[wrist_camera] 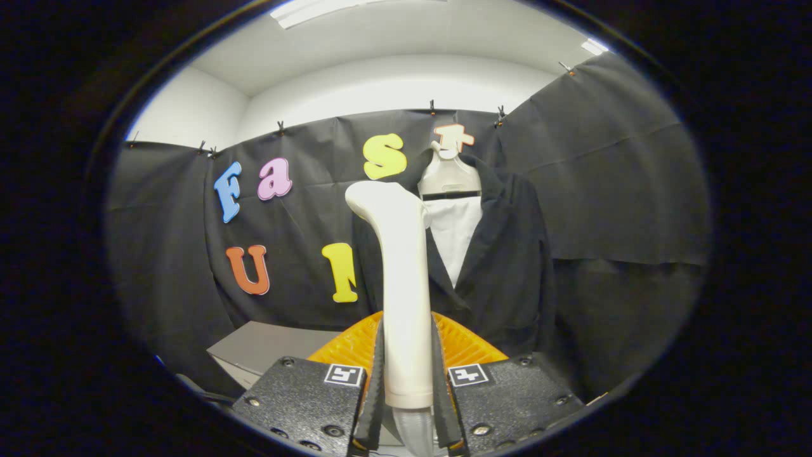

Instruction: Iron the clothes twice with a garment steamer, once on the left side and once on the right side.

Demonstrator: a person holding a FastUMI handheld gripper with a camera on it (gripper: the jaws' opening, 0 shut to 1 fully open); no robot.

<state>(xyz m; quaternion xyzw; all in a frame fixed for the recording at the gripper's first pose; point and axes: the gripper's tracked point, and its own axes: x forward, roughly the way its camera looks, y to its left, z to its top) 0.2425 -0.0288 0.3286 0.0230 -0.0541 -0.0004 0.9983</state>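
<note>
The jacket [507, 254] is hanging on the booth wall beyond the fingers, slightly to the right of the steamer's line, with a white shirt [455, 238] showing between its lapels and a pale hanger [448, 174] topping it. You are looking at it nearly head-on, its length running straight down.

The steamer [403, 285] is standing upright between the fingers, its long axis parallel to the jacket's fall, its bent head tipping left at the top and overlapping the jacket's left edge in the view. How near the head is to the cloth, you cannot tell from here.

Your gripper [408, 381] is clamping the steamer's handle, both fingers pressing on it low down, a grey hose end trailing below.

So the garment is lying ahead and a touch right; my judgement is you will be carrying the head forward, keeping it upright.

Counting: one jacket, one shirt, one hanger, one steamer, one gripper. A grey box [266, 346] is sitting low to the left.
</note>
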